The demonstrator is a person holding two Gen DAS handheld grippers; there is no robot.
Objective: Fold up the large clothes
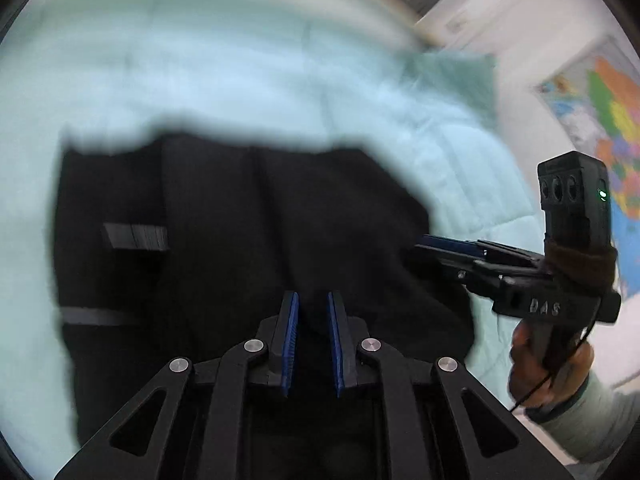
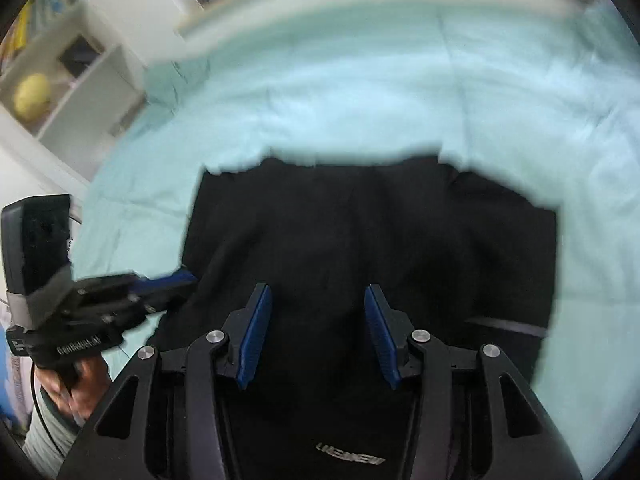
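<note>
Right up close, left gripper over the black garment, blue pads a narrow gap apart, dark cloth between them, a pinch on it impossible to confirm. Right gripper hanging above the same cloth, jaws spread wide, nothing between them. White lettering low on the fabric by the right gripper. Grey stripes across the left side. Further out, garment spread flat on a pale mint bedspread. Beyond, blurred: coloured wall map, white shelf unit with a yellow ball.

Pale-blue bed, white shelf, wall map
</note>
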